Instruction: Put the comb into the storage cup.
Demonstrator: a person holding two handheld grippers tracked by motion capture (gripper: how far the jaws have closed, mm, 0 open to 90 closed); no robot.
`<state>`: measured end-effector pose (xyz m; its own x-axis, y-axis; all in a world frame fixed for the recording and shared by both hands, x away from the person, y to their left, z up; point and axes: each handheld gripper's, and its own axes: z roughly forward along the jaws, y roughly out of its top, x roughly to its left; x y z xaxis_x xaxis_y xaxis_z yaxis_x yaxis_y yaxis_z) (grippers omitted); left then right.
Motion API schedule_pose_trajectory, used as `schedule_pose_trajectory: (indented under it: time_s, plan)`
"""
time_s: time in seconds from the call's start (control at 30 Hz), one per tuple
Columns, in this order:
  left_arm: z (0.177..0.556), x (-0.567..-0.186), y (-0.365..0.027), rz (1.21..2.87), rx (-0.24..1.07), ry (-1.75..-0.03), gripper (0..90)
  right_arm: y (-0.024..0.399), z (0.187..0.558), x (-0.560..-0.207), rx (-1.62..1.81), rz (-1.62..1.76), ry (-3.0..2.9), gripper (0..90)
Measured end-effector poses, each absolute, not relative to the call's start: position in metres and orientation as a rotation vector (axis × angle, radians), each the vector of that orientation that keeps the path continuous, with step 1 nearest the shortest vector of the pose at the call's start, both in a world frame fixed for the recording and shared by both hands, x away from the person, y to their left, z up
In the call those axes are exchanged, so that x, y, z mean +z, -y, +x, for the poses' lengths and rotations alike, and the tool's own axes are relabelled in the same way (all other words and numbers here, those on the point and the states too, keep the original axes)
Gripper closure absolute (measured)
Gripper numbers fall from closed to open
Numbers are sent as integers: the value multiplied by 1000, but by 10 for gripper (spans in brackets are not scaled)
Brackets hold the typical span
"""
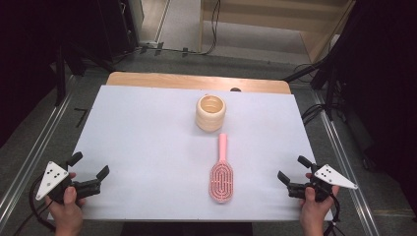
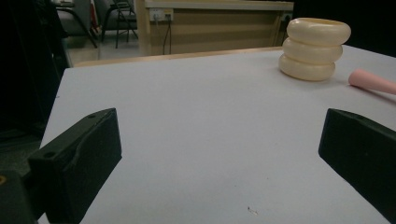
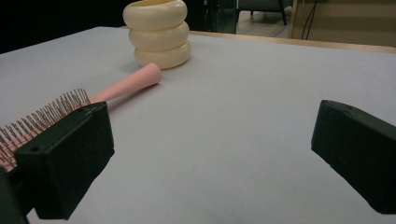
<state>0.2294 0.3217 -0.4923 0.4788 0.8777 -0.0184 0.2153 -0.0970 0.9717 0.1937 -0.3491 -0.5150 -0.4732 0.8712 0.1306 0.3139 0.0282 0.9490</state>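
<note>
Both grippers idle, spread wide, brush and cup waiting mid-table.

My left gripper (image 1: 89, 173) and right gripper (image 1: 290, 172) hold nothing at the near corners. The pink hairbrush (image 1: 221, 172) lies bristles up, right of centre, handle pointing far toward the cream ribbed cup (image 1: 211, 112). I judge a careless pinch could slip on the bristles, or the handle nudge the cup over.

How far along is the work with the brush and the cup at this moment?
Nothing looks done. The brush lies flat, bristles up, its handle tip close to the cup, which stands upright. Nothing is in hand: the left gripper and right gripper sit open at the table's near corners. Picking up the brush is all left.
</note>
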Motion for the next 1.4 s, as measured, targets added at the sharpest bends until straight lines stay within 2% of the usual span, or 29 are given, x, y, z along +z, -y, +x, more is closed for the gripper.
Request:
schedule_pose_trajectory:
  time_s: [0.3, 0.73, 0.8, 0.87, 0.93, 1.1, 1.4]
  plan:
    - [230, -493, -322, 1605, 731, -982, 0, 339, 196, -507, 1433, 1153, -1887, 0]
    - [229, -493, -318, 1627, 753, -969, 0, 311, 210, -475, 1430, 1093, -1982, 5]
    - [229, -493, -317, 1629, 751, -967, 0, 308, 213, -471, 1421, 1090, -1982, 130]
    - [229, -493, -317, 1630, 754, -968, 0, 305, 220, -468, 1436, 1080, -2009, 154]
    - [230, -493, -317, 1631, 757, -972, 0, 301, 225, -465, 1462, 1070, -2030, 253]
    - [229, -493, -318, 1625, 752, -973, 0, 283, 241, -455, 1478, 999, -2143, 379]
    - [229, -493, -317, 1633, 752, -964, 0, 248, 268, -437, 1379, 902, -2293, 736]
